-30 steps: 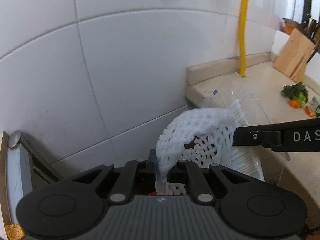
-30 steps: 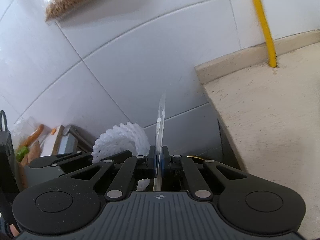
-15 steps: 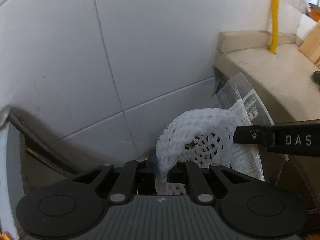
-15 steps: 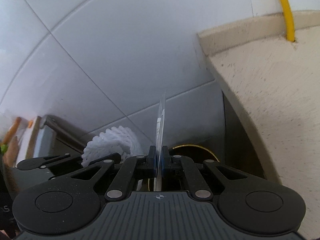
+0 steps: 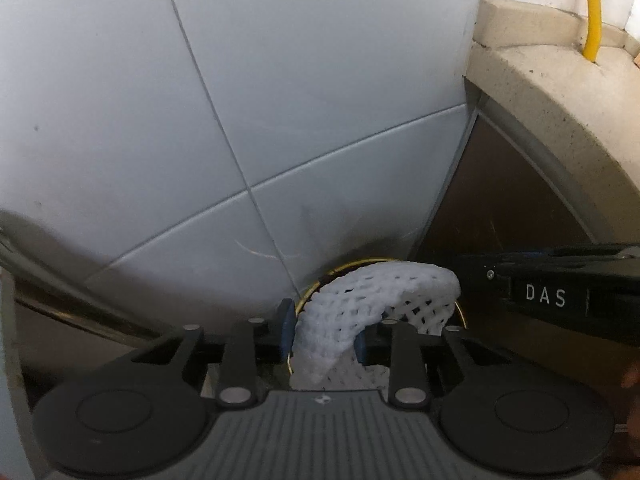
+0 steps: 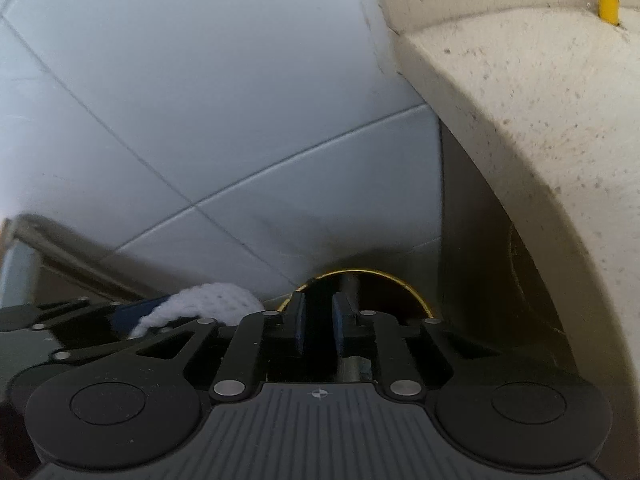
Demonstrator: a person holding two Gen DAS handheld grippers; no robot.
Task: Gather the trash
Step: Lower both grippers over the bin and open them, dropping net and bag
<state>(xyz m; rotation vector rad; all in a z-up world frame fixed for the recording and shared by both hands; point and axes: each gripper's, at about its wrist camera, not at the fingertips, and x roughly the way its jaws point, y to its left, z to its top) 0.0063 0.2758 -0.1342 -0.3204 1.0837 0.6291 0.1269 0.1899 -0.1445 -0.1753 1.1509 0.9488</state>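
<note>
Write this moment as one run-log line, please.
left tongs: opening, white foam net between | right tongs: opened, empty | below: gold-rimmed bin

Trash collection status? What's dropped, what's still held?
Done: the right gripper has just been opening and is empty. The clear wrapper it pinched a second ago is gone, likely into the gold-rimmed bin below.
In hand: the left gripper has just been opening, with the white foam net still between its jaws, over the bin.
Left: the net falling clear.

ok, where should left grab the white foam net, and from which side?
On the foam net, pinch the flattened near band, coming in as the left gripper points now; its jaws have just been opening around it. The far end arches hollow and would likely crush.
</note>
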